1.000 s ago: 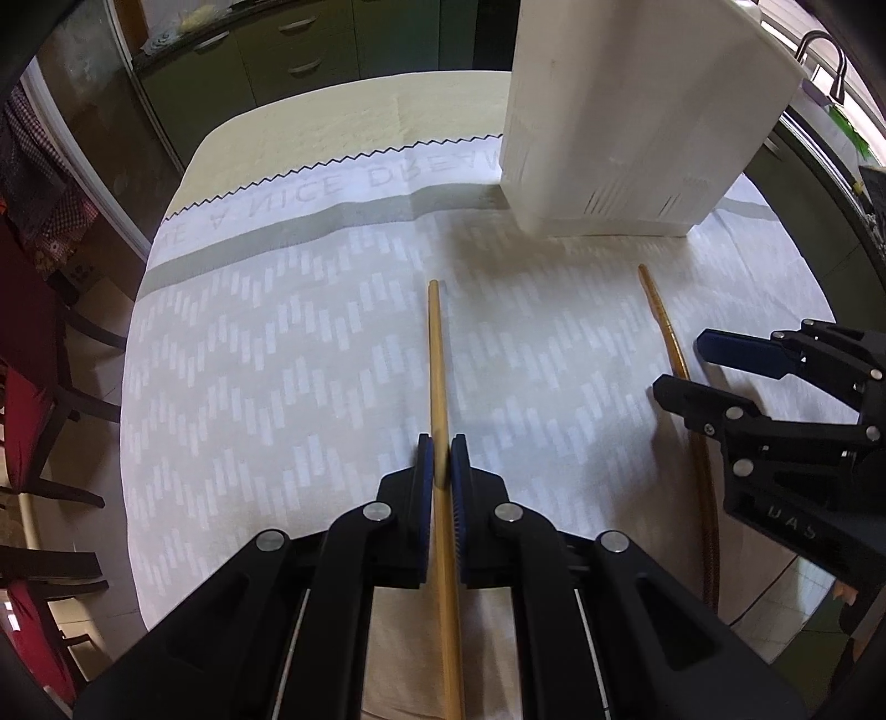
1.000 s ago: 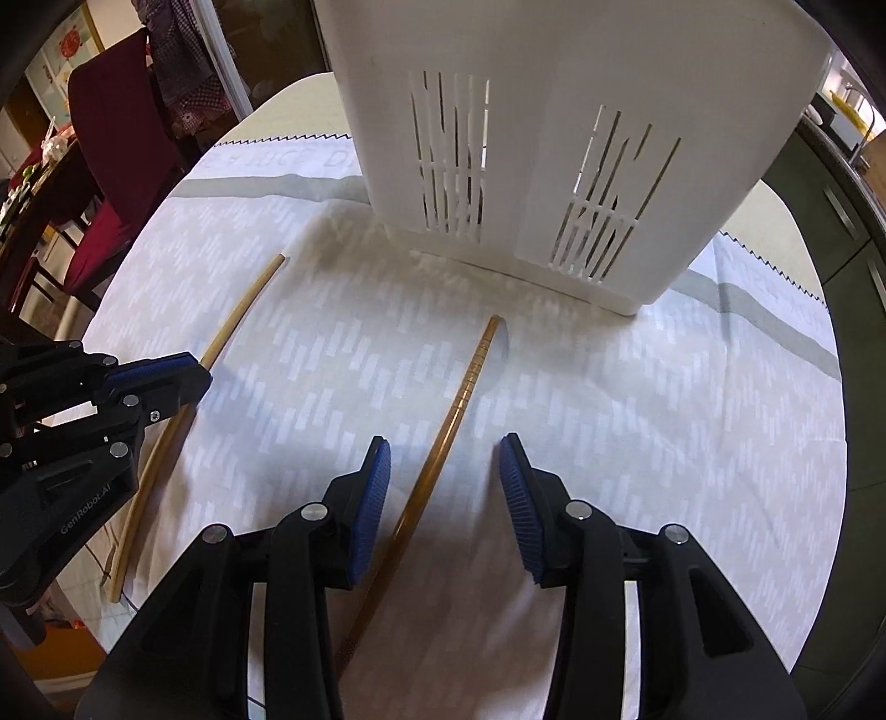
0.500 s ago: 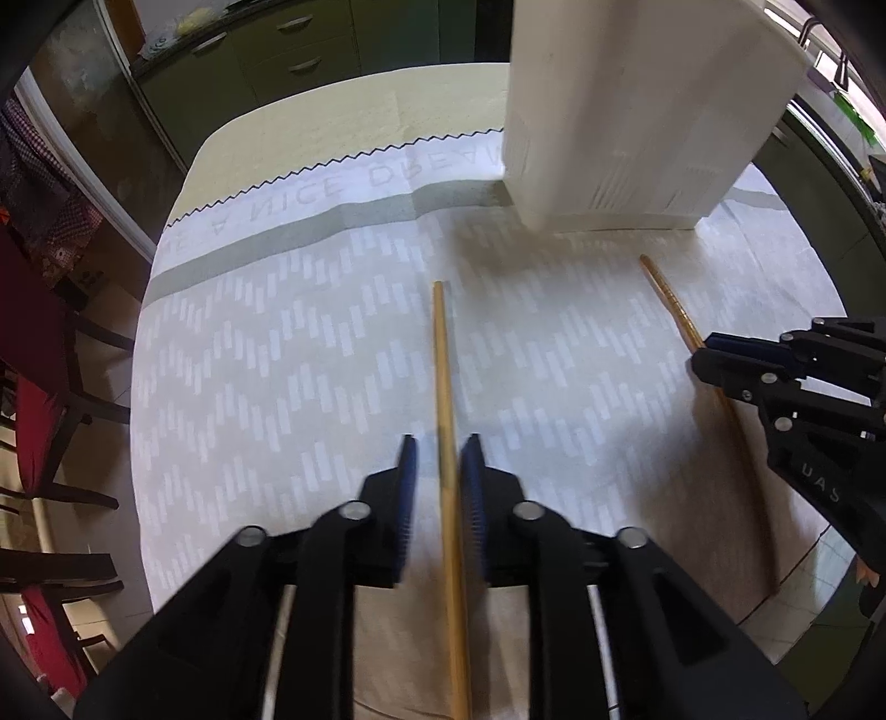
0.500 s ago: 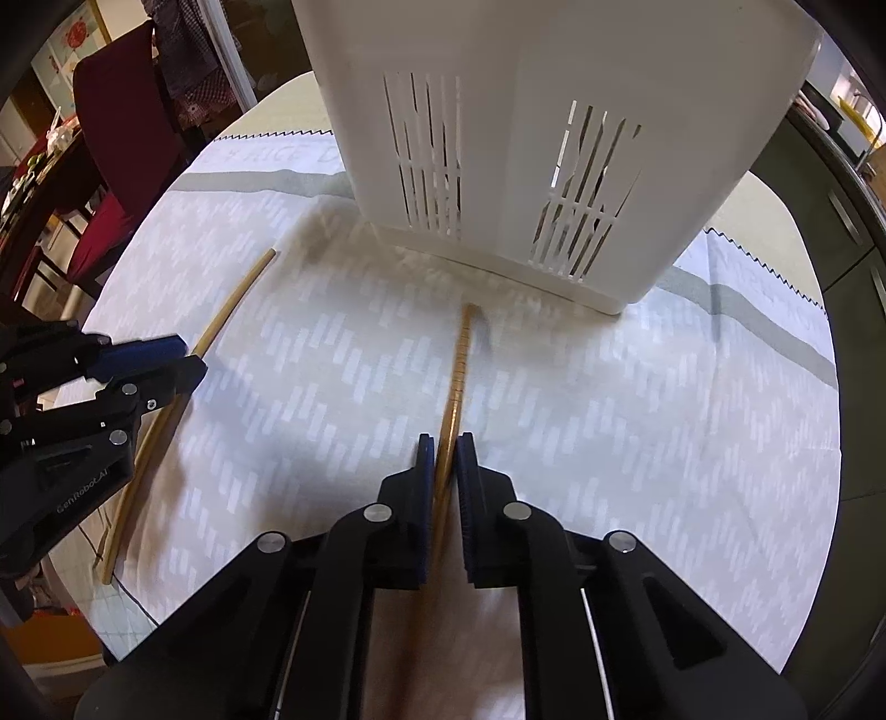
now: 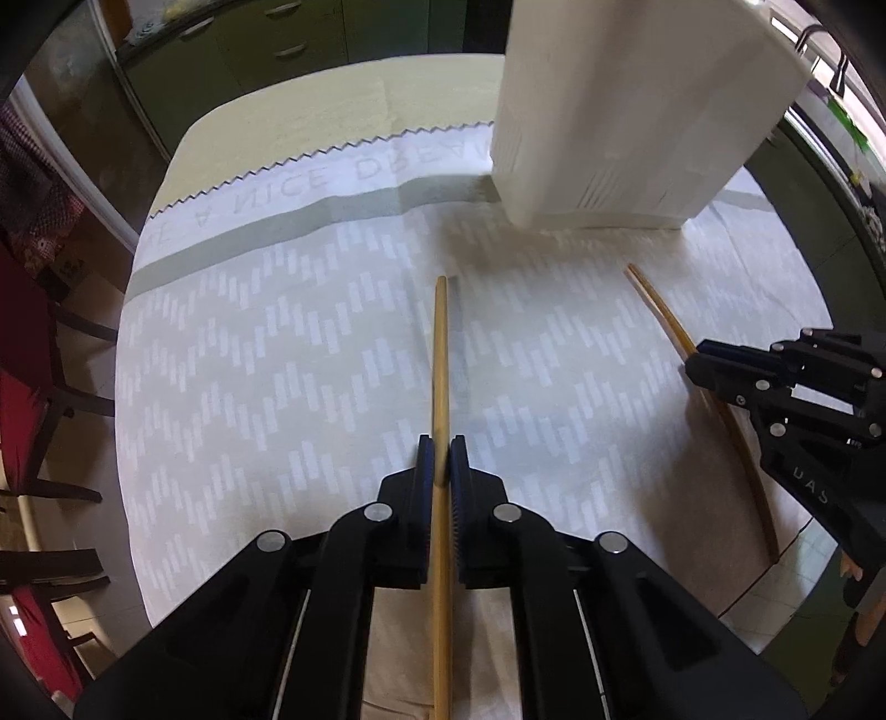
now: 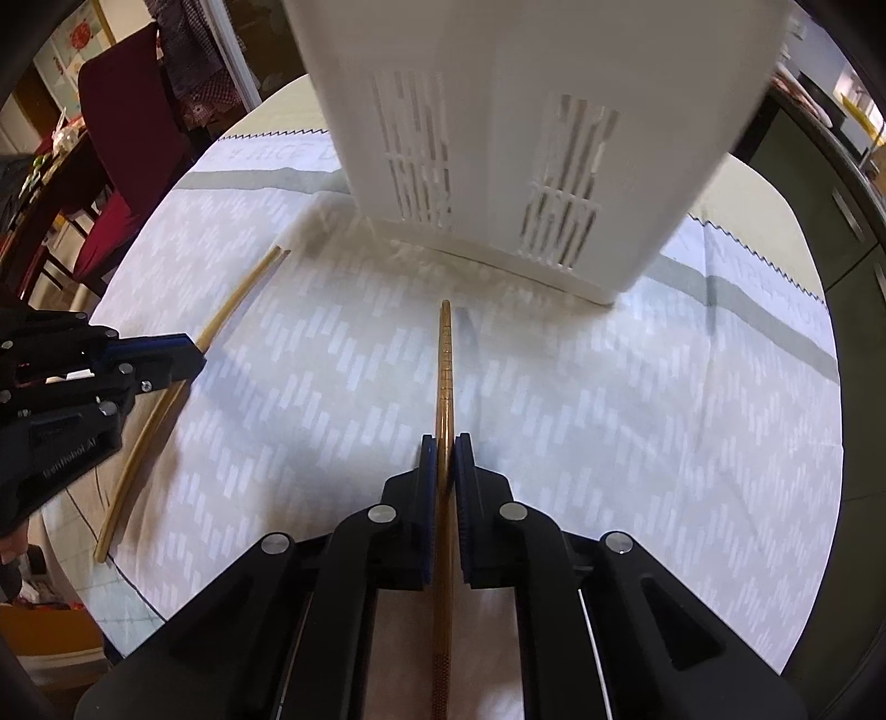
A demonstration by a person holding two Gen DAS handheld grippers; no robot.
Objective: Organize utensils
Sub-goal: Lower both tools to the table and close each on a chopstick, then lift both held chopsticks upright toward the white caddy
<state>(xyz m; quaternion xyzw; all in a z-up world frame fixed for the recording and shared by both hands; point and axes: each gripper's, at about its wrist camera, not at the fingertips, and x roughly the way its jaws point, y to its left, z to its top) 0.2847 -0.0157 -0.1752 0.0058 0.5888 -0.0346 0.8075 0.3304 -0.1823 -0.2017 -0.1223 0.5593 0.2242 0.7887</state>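
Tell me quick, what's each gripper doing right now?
Left gripper: closed on the plain chopstick.
Right gripper: closed on the ridged chopstick.

Round table (image 5: 288, 133) under white patterned cloth (image 5: 249, 354), green kitchen cabinets (image 5: 249, 50) behind, red-cushioned chairs (image 6: 127, 105) alongside

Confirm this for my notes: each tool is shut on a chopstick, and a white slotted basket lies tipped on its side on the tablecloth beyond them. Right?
Not quite. The white slotted basket stands upright on the tablecloth, as the right wrist view shows. The rest holds: the left tool is shut on the plain chopstick, and the right tool on the ridged chopstick.
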